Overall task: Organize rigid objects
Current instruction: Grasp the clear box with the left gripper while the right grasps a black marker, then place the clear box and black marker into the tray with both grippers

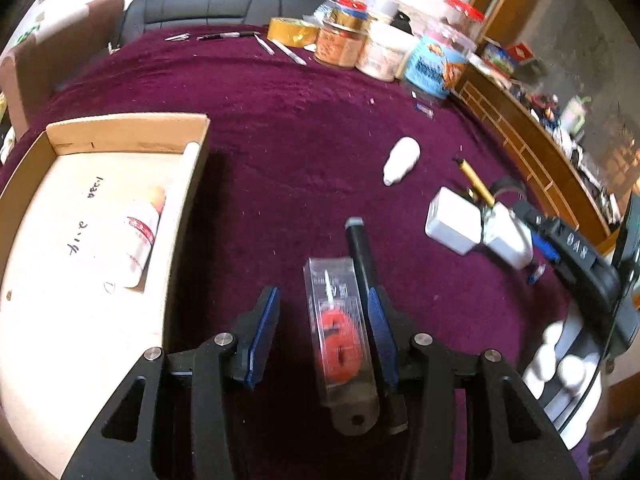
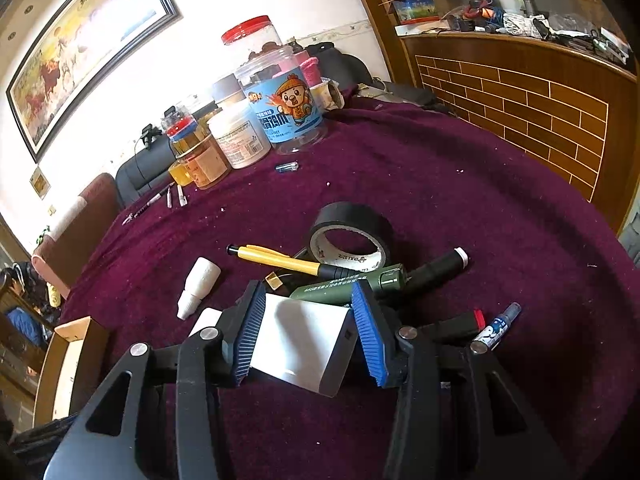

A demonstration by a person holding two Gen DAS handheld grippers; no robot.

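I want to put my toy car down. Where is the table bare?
The purple cloth is bare between the open cardboard box and the small white plastic bottle, back to the row of jars. It is crowded around the black tape roll and yellow pen.
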